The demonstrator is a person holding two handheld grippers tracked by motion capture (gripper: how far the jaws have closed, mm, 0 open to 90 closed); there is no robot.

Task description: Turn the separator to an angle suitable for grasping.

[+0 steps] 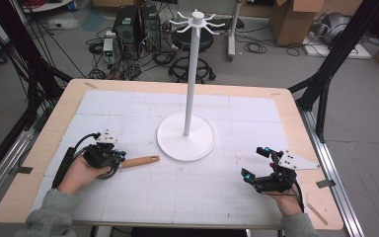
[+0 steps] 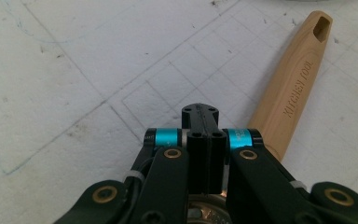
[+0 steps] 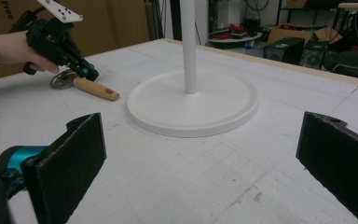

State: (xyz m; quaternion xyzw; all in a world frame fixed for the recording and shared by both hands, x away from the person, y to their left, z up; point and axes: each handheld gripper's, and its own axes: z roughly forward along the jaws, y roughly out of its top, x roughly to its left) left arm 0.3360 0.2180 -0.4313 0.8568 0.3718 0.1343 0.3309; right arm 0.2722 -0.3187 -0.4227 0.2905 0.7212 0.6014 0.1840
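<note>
The left gripper (image 1: 119,157), jaws shut, pinched the wooden-handled kitchen tool (image 1: 139,161) on the counter (image 1: 44,148); lifting toward the white stand (image 1: 193,84) probably followed. The right gripper (image 1: 254,166) waited wide open.

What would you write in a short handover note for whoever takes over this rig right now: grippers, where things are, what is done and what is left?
Left gripper: jaws shut, empty, over the kitchen tool's metal end.
Right gripper: jaws wide open, empty, near the table's right edge.
Kitchen tool: lying flat on the white mat, wooden handle pointing towards the base of the white hanging stand.
Done: nothing lifted or hung.
Left, probably: grip the tool and hang it by the handle's hole on a stand hook.
</note>
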